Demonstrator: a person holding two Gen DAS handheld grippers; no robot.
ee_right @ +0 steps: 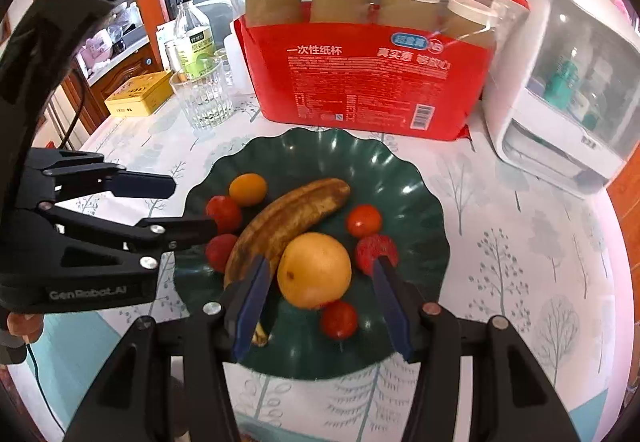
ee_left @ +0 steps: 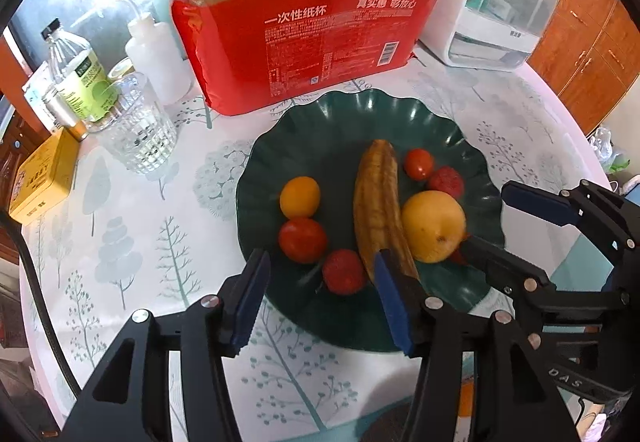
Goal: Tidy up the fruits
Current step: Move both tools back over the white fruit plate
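Right view only: third tomato [ee_right: 338, 319] low centre. Green plate [ee_right: 420, 201] w/ banana [ee_right: 288, 217], orange [ee_right: 314, 270]. Left tool [ee_left: 320, 282], right tool [ee_right: 320, 294]: part open, empty.

both grippers share one build: matte black angular frames with triangular cut-outs, round silver screw heads at the pivots, and dark blue ribbed pads on the inner faces of the fingers. left gripper [ee_left: 320, 262] body reads "GenRobot.AI" in pale lettering in the right wrist view. right gripper [ee_right: 320, 270] body shows pale letters "das" in the left wrist view.
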